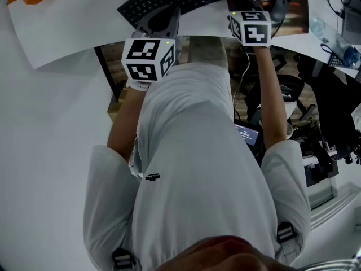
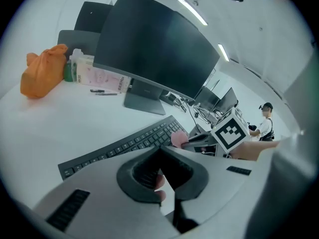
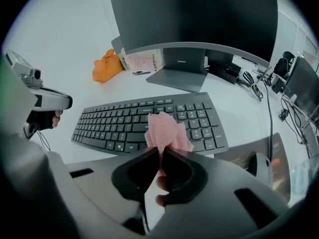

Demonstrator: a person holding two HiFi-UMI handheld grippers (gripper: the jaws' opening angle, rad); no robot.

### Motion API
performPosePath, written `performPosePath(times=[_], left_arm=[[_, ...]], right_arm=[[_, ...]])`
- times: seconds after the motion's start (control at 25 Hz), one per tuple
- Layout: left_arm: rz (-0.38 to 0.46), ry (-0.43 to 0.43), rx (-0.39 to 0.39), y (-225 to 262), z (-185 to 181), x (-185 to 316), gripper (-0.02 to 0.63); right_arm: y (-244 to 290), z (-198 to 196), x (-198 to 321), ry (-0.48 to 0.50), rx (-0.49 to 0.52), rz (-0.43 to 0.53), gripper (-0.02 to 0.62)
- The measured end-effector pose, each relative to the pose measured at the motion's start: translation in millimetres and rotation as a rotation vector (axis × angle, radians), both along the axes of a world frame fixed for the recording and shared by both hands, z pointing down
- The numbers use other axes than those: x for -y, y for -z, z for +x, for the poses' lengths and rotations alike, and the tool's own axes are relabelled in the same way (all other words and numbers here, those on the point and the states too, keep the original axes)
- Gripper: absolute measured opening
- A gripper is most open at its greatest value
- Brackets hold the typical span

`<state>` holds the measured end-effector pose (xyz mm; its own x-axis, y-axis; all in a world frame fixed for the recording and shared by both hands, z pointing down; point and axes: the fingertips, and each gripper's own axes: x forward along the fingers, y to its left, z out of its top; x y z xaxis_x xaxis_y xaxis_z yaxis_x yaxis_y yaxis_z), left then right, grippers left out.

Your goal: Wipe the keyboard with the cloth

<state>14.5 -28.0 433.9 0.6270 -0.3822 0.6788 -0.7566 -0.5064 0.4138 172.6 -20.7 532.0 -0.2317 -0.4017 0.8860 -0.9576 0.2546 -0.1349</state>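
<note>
With the right gripper (image 3: pixel 162 152) clamped on a mere pinch of the pink cloth (image 3: pixel 167 129) over the keyboard (image 3: pixel 119 121) by the front edge of the tabletop (image 3: pixel 75 91), and the left gripper (image 2: pixel 160 153) closed empty, a hard drag could pull the cloth free or shove the unheld keyboard.

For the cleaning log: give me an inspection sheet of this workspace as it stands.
Surface: white desk.
Job's things: black keyboard flat before the monitor; pink cloth bunched over its keys.
Clutter: orange bag, pens, mouse on a pad.
Grippers: right gripper shut on the cloth; left gripper shut, empty, near the keyboard's left end.
Cables: bundle behind the monitor's right side.
Surroundings: more screens, a person far off.
</note>
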Motion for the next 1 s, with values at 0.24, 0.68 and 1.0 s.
performPosePath(times=[0.24,0.68,1.0], left_arm=[[-0.002,0.03,0.001,-1,-29,-7,0.014],[-0.007,0.064,0.001,-2,-59,-21,0.014],[-0.011,0.097,-0.001,-2,-81,-31,0.014]], right_arm=[[0,-26,-6,0.029,-0.001,-0.001,0.034],[2,-66,-18,0.041,0.033,-0.006,0.034],[3,-112,-30,0.12,0.047,-0.013,0.034]])
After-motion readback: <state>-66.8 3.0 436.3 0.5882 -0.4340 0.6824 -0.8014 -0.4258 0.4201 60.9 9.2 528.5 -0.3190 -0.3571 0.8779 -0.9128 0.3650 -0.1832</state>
